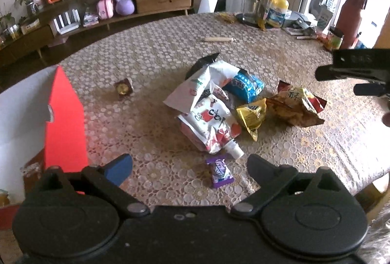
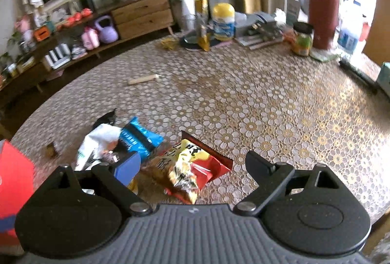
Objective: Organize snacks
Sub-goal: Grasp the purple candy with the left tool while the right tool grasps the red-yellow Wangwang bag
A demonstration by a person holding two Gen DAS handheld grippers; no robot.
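Your left gripper (image 1: 190, 166) hung wide open and empty above the purple packet (image 1: 220, 172). Your right gripper (image 2: 192, 166), equally wide and empty, hovered over the red-and-yellow bag (image 2: 192, 166) right of the snack pile (image 1: 212, 105), mid-table.

We count two tools: the left tool (image 1: 189, 167) and the right tool (image 2: 192, 164), each with two fingers spread apart. On the surface (image 1: 156, 54) we make out one cluster of snack packets: one white-and-red pouch (image 1: 212, 122), one blue packet (image 1: 246, 84), one yellow packet (image 1: 251, 115), one red-and-gold crisp bag (image 1: 296, 103) and one black packet (image 1: 202, 63) poking out behind (mostly hidden, so we count it once). Apart from the cluster we see one purple sweet (image 1: 220, 172) and one small brown sweet (image 1: 123, 88). One red box (image 1: 64, 117) stands at the left. One wooden stick (image 1: 219, 39) lies farther back.
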